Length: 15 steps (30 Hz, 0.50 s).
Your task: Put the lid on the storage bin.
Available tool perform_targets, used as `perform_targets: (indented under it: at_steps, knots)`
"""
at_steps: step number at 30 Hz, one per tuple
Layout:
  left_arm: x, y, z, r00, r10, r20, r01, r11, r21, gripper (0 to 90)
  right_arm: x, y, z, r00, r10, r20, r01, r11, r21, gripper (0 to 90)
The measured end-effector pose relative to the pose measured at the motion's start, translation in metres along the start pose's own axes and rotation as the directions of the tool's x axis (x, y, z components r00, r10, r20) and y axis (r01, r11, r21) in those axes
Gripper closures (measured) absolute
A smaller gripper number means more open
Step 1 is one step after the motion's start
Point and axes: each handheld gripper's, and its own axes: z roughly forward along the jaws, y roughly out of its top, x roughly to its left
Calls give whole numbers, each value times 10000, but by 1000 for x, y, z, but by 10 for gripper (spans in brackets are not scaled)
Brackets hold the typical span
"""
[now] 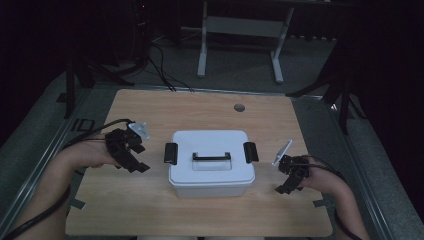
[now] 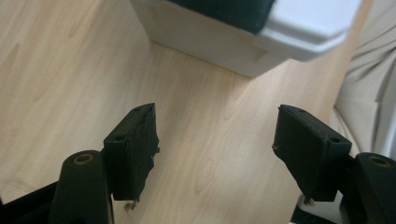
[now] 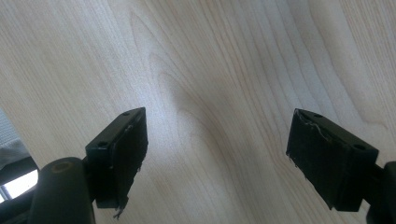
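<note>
Both my left gripper (image 1: 141, 167) and right gripper (image 1: 281, 190) are open, empty; I'd approach the box's (image 1: 210, 170) side latches (image 1: 171, 153) squarely, mid-tabletop.

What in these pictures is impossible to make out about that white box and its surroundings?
- Contents of the white box: its closed lid hides them, high view.
- Whether the black latches are fastened: too small, high view.
- Most of the box in the left gripper view: cut off by the top edge.
- Room beyond the table: too dark, high view.
- Pale fabric: cut off by the right edge, left gripper view.
</note>
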Motion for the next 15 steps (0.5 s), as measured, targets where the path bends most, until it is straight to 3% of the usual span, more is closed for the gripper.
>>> perform_targets:
  at_steps: [15]
  knots:
    - [1, -55, 21, 9958, -908, 122, 913, 9938, -635, 307, 0, -1, 1, 9997, 25, 261, -18, 9996, -291, 196]
